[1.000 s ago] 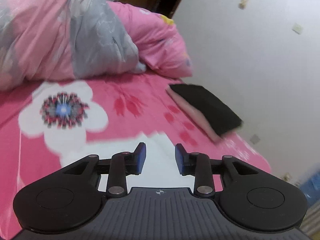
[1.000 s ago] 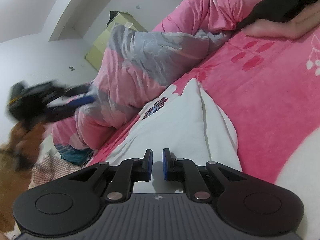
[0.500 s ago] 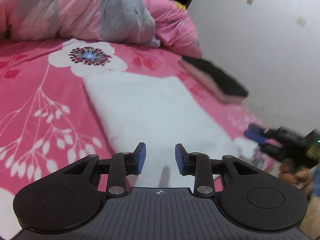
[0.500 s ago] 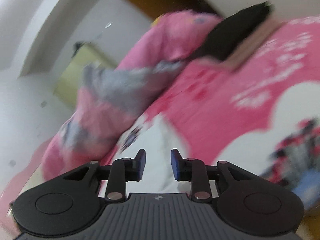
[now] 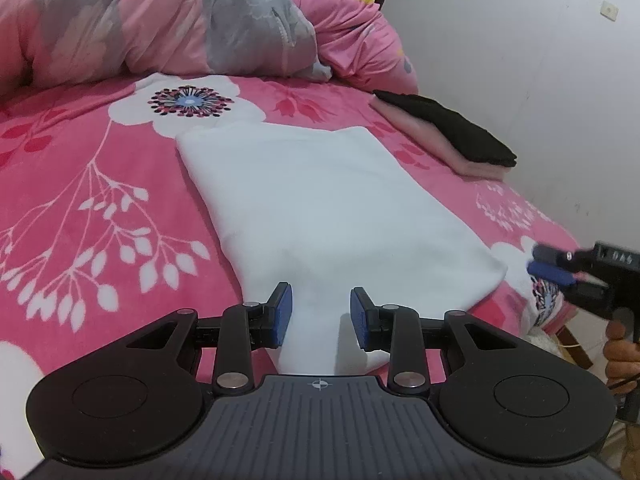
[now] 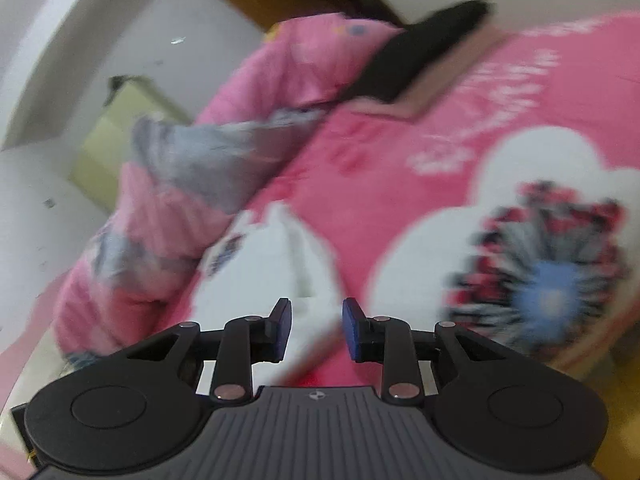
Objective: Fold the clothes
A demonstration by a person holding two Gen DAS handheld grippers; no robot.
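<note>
Although parted over the near end of the white garment [image 5: 320, 200], grips nothing with the left claw [image 5: 321, 314]: blue pads [image 5: 280, 316] well apart, cloth showing in the gap between them, no pinch on it. Cannot tell whether pads touch the fabric or hang just above it.

Finds the white garment lying flat and smooth on the flowered pink bed [image 5: 80, 200], folded into a long strip running from the near edge towards the big white printed flower. Lies well clear of the heaped pink and grey quilt [image 5: 160, 20] along the far side.

Off to the right, near the white wall [image 5: 520, 60], shows a folded pile: black garment [image 5: 448, 128] on top of a pale pink folded garment [image 5: 440, 148], apart from the white one.

At the right edge of the left wrist view, shows the right claw [image 5: 548, 266] just beyond the near right corner of the white garment, over the bed's edge, gripped from below by a hand [image 5: 620, 356]. Jaws released and just been opening; nothing between them.

From the right wrist view, blurred throughout: right claw [image 6: 316, 330] with blue pads apart, empty, aimed along the white garment [image 6: 272, 276] towards the quilt [image 6: 200, 168]. Puts the black garment [image 6: 420, 52] at the far top, and a large printed flower of the bed [image 6: 400, 140] close on the right.
</note>
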